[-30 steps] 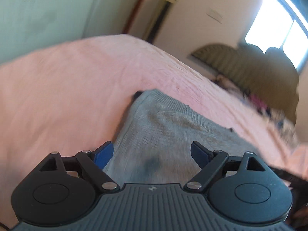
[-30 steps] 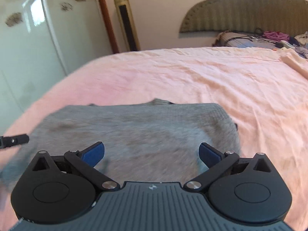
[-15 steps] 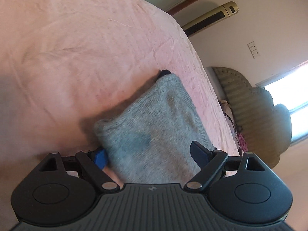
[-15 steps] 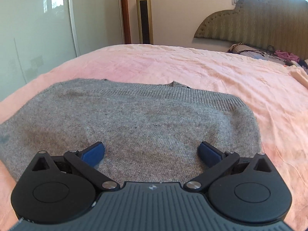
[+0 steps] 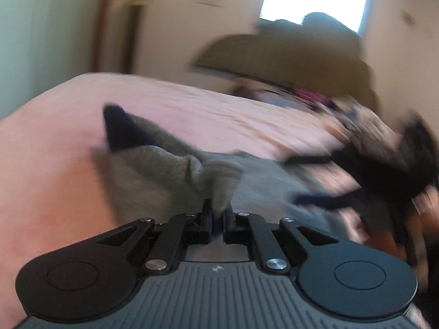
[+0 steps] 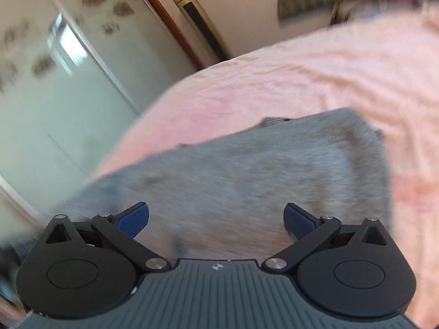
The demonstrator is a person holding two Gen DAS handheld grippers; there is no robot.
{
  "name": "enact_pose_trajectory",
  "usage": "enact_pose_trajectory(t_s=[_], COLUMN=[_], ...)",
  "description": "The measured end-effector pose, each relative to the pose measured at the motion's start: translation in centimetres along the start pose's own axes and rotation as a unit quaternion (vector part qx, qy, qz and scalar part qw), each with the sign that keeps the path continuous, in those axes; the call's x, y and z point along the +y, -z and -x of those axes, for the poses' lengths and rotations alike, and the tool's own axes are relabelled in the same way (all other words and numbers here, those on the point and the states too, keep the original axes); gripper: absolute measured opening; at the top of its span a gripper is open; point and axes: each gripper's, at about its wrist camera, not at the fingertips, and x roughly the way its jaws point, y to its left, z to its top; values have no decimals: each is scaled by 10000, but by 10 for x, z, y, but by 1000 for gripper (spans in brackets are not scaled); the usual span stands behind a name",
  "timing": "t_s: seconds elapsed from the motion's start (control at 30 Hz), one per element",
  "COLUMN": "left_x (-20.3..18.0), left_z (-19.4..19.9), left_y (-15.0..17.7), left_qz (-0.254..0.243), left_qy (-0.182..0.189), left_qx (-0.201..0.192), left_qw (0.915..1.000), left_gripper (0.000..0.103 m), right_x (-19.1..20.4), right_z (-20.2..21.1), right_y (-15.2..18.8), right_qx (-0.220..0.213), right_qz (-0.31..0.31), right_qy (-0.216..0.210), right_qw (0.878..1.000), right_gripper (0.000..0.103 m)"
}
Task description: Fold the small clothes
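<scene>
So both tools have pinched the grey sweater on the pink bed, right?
Only one has. The left tool is shut on the grey sweater; the right wrist view shows the right tool open above it, on the pink bed.

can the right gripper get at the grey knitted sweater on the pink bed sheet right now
Probably yes. The right gripper is open just above the grey knitted sweater, which lies spread on the pink bed sheet, with nothing between them.

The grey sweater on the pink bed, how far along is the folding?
Early. Done: the grey sweater is spread on the pink bedsheet. In hand: the left gripper is shut on a pinched-up edge of it; the right gripper is open above it, holding nothing. Left: no clear fold shows yet.
</scene>
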Motion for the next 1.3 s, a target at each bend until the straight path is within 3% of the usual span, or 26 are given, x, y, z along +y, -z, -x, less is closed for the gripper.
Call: enact_pose_trajectory(t_s=[0.1,0.27,0.37,0.53,0.6,0.63,0.67,0.7,0.73,0.77,0.87,1.0,1.03,1.23,1.27,1.3], left_x=[-31,-36,-36,-37,-27,-21,-15,-9,-2,4,20,31,33,36,37,38], left_z=[-12,-18,-8,23,31,32,32,32,35,40,49,51,50,51,49,47], left_y=[17,28,30,33,33,32,31,30,30,29,27,26,26,23,22,22], left_qz=[-523,-613,-727,-1064,-905,-781,-635,-494,-321,-157,197,453,516,475,460,446], left_qy=[450,619,615,504,396,295,138,-14,-156,-280,-547,-772,-778,-724,-719,-717], left_qx=[329,676,620,77,-67,-92,-86,-100,-176,-291,-484,-414,-387,-358,-350,-352], left_qw=[9971,9939,9935,9930,9951,9965,9979,9987,9992,9991,9971,9951,9949,9956,9957,9958], left_gripper=[5,4,5,7,13,24,43,55,75,80,80,81,81,81,81,81], right_x=[-22,-34,-27,-4,-1,1,3,3,5,6,19,33,34,36,39,40], right_z=[-18,-46,-51,-60,-70,-77,-85,-95,-105,-114,-129,-135,-135,-125,-125,-125], right_y=[-19,-21,-24,-34,-41,-44,-46,-50,-51,-52,-50,-45,-44,-41,-40,-39], right_qx=[504,824,864,1012,1145,1216,1295,1412,1526,1640,1861,2109,2110,2090,2073,2049], right_qz=[-847,-1087,-976,-719,-616,-602,-600,-608,-609,-614,-336,190,241,319,443,521], right_qy=[-819,-788,-788,-1014,-996,-985,-995,-999,-960,-915,-824,-401,-358,-302,-248,-207], right_qw=[9918,9875,9883,9871,9865,9859,9847,9830,9817,9803,9785,9765,9765,9769,9770,9772], right_gripper=[103,103,103,103,103,103,103,103,103,103,102,52,46,45,42,24])
